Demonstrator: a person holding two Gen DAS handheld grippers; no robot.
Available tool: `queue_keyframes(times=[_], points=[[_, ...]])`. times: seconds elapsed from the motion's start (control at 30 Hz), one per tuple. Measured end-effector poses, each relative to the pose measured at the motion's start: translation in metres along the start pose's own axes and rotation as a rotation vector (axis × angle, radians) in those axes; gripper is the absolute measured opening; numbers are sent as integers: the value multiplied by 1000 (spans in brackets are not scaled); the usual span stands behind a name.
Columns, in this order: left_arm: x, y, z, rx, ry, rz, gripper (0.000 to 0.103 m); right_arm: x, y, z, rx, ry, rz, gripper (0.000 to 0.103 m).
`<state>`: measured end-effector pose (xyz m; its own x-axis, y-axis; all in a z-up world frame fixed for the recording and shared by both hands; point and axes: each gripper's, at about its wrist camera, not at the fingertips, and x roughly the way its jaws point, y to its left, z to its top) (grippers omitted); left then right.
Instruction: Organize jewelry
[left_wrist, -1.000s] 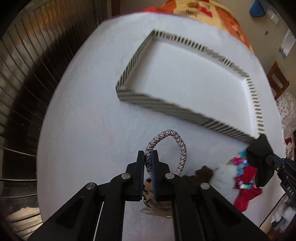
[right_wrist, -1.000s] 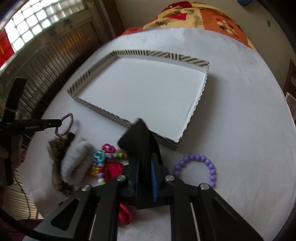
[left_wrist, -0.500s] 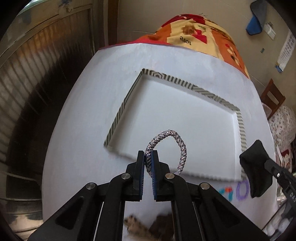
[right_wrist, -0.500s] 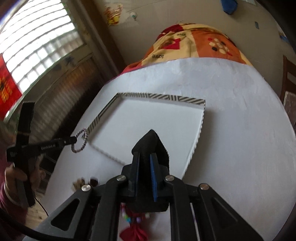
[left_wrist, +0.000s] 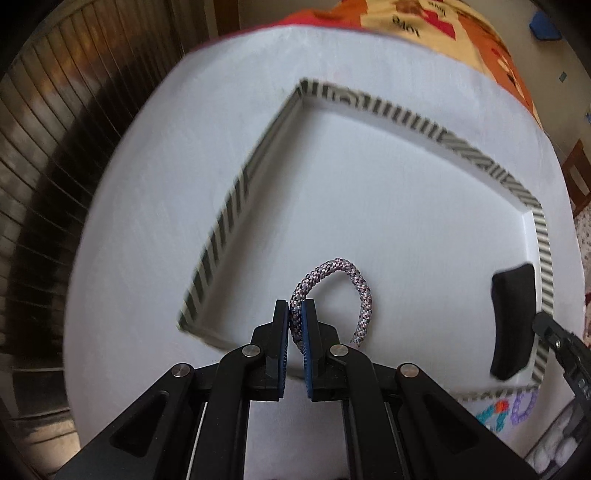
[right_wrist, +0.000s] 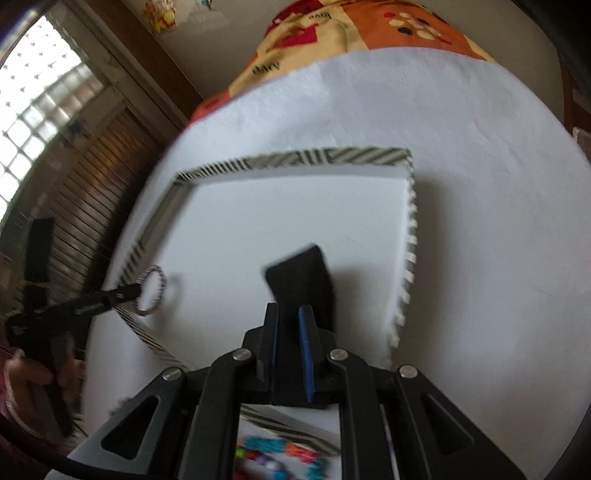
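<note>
I see a braided hair tie, mottled purple, grey and white, standing as an upright loop low in the centre of the left wrist frame, over the near left part of a shallow white tray with a black-and-white striped rim. A black fabric piece hangs at the right of that frame, over the tray's near right corner. Blurred colourful bead pieces lie at the lower right, just outside the rim.

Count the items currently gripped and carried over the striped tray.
2: a braided hair tie pinched in the left gripper over the striped tray's near-left corner, and a black band in the right gripper over its right side.
</note>
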<state>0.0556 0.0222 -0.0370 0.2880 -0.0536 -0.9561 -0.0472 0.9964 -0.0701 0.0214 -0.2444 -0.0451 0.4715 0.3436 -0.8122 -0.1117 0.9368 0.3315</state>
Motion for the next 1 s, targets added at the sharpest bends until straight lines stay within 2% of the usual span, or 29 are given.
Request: queue_keyframes(times=[0.2, 0.4, 0.5, 0.57, 0.6, 0.63, 0.67, 1.0], points=[[0, -12, -23, 21, 40, -52, 0, -1, -24, -2, -16, 32, -56, 8], [-10, -20, -33, 25, 6, -42, 0, -3, -24, 0, -43, 56, -77, 8], [-15, -21, -33, 28, -6, -14, 2, -4, -21, 0, -33, 55, -63, 19], [-21, -22, -34, 25, -16, -11, 13, -7, -15, -2, -42, 43, -66, 39], [-24, -22, -36, 23, -25, -12, 19, -10, -11, -2, -53, 33, -69, 45], [-28, -21, -37, 19, -38, -10, 20, -14, -7, -3, -64, 20, -65, 53], [-32, -22, -38, 18, -50, -1, 21, -18, -4, -4, -70, 9, -58, 56], [-72, -27, -62, 18, -129, 32, 21, -72, 25, -25, -126, -111, -61, 59]])
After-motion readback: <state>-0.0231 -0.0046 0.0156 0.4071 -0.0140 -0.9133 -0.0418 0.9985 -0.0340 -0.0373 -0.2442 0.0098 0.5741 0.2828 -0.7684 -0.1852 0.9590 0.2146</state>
